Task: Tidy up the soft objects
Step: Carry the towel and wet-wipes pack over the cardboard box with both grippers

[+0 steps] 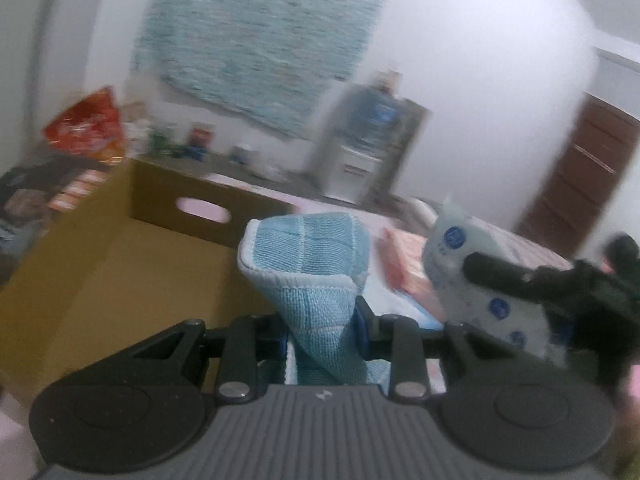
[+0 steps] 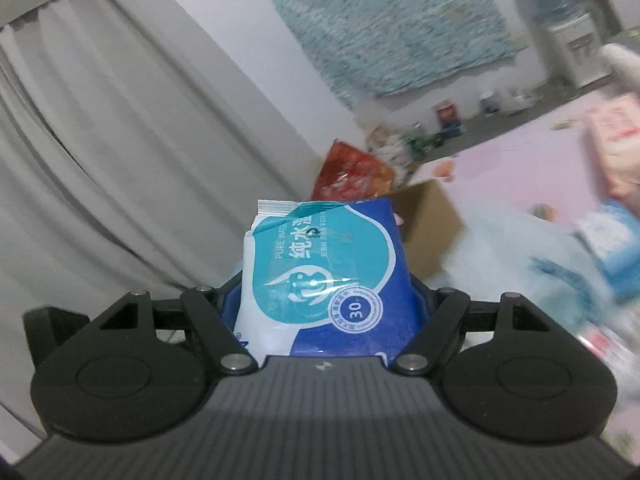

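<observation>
A folded blue cloth [image 1: 316, 264] is pinched in the nearly closed left gripper [image 1: 322, 330], with the open cardboard box [image 1: 120, 248] just ahead and to its left. A wet-wipes pack [image 2: 324, 280], marked "PURE WATER" and "30", is clamped in the wide-set right gripper [image 2: 326, 308]. Neither item is boxed yet; more packets are seen lying to the right
</observation>
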A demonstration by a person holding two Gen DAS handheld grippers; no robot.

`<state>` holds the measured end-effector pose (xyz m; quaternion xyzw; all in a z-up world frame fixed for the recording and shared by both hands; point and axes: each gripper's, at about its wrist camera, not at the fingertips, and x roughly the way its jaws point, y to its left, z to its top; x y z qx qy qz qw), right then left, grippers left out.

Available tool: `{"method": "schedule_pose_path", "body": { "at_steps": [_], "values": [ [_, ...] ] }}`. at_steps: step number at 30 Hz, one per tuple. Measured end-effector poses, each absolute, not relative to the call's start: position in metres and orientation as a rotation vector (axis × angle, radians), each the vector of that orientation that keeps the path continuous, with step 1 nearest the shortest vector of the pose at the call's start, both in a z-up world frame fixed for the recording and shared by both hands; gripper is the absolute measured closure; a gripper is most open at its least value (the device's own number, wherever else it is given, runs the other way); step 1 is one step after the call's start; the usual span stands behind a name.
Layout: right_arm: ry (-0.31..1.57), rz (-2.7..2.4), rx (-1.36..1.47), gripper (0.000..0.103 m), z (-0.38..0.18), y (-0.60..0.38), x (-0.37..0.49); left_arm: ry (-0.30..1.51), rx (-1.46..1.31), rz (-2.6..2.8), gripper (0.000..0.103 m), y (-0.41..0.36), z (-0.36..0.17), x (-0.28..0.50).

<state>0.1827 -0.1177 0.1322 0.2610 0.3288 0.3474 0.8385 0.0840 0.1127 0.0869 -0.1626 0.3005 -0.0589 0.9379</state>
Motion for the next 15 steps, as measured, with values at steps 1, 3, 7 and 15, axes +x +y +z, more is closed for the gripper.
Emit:
{"method": "schedule_pose_path", "body": {
  "at_steps": [1,3,7,15],
  "values": [
    [0.721,0.744,0.548,0.028,0.133,-0.1,0.203,0.622,-0.343,-0.098,0.072,0.123,0.086,0.097],
    [0.77,0.74,0.538,0.028,0.131,-0.068,0.237,0.652,-0.38,-0.067,0.072,0.142,0.082,0.123],
    [0.892,0.706,0.542,0.028,0.115,-0.011,0.295,0.72,-0.442,-0.002,0.072,0.178,0.065,0.177],
    [1.03,0.595,0.424,0.028,0.073,0.082,0.361,0.895,-0.492,0.107,0.072,0.226,0.015,0.248]
  ]
}}
